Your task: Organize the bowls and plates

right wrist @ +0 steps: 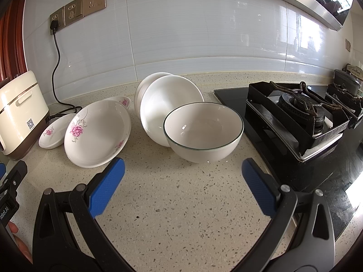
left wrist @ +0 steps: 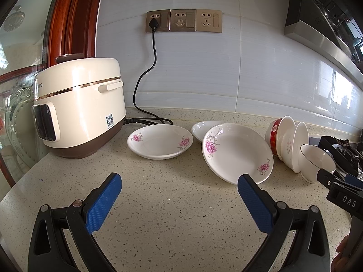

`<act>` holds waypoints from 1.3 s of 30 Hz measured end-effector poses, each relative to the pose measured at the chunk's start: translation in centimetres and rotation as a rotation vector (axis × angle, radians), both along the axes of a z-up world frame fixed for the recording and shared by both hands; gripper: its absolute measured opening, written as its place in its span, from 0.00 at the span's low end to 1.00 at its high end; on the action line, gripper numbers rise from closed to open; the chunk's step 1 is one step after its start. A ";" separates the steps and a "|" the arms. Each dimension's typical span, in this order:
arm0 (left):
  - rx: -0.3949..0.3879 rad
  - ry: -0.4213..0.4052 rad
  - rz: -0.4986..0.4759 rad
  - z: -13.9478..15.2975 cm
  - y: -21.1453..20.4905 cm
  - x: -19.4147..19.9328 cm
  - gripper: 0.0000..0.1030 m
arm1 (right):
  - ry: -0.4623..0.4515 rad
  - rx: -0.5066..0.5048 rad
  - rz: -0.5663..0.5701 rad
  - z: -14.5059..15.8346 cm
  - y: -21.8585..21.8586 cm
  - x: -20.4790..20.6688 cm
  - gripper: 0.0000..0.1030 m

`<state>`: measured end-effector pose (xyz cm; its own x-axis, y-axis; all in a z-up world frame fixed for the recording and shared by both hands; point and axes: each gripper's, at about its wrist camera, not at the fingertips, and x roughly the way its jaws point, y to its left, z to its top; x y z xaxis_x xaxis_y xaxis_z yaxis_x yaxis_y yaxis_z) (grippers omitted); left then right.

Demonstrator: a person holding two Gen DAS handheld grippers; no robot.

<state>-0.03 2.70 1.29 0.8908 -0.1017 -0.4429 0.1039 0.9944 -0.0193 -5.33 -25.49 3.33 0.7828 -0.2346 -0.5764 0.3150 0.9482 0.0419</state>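
Note:
Three white floral plates sit on the speckled counter: one flat (left wrist: pixel 160 144), one tilted (left wrist: pixel 237 151) leaning on a third behind it (left wrist: pixel 200 128). Right of them lie bowls on their sides (left wrist: pixel 292 145), one red-banded (left wrist: pixel 275 136), and an upright rimmed bowl (left wrist: pixel 317 161). My left gripper (left wrist: pixel 179 195) is open and empty, in front of the plates. In the right wrist view the rimmed bowl (right wrist: pixel 203 131) stands upright before two tipped bowls (right wrist: pixel 168 104), with the tilted plate (right wrist: pixel 97 133) to the left. My right gripper (right wrist: pixel 182 179) is open and empty, just short of the rimmed bowl.
A cream rice cooker (left wrist: pixel 79 108) stands at the left, its black cord (left wrist: pixel 145 72) running to wall sockets (left wrist: pixel 183 20). A black gas stove (right wrist: pixel 299 115) borders the bowls on the right. A range hood (left wrist: pixel 329 27) hangs above.

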 end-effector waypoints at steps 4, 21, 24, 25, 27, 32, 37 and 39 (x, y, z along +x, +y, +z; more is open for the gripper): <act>0.000 0.000 0.000 0.0 0.0 0.0 1.00 | 0.000 0.001 0.000 0.0 0.0 0.0 1.00; -0.234 0.199 -0.133 1.8 2.0 5.2 1.00 | 0.114 0.422 0.215 0.0 0.6 4.2 1.00; -0.287 0.241 -0.146 1.1 2.2 7.4 0.94 | 0.158 0.500 0.232 -1.3 1.8 6.4 1.00; -0.306 0.254 -0.156 0.8 2.3 8.0 0.93 | 0.171 0.514 0.230 -1.8 2.0 7.1 1.00; -0.339 0.280 -0.167 -0.1 2.2 9.8 0.90 | 0.187 0.530 0.225 -2.6 2.4 8.3 0.99; -0.405 0.341 -0.180 -2.4 2.1 12.2 0.80 | 0.219 0.519 0.227 -4.4 4.2 11.2 0.89; -0.439 0.404 -0.201 -3.7 1.7 13.6 0.63 | 0.235 0.478 0.221 -5.1 5.3 13.3 0.83; -0.447 0.430 -0.206 -4.2 1.6 14.1 0.53 | 0.232 0.461 0.216 -5.1 5.6 13.7 0.81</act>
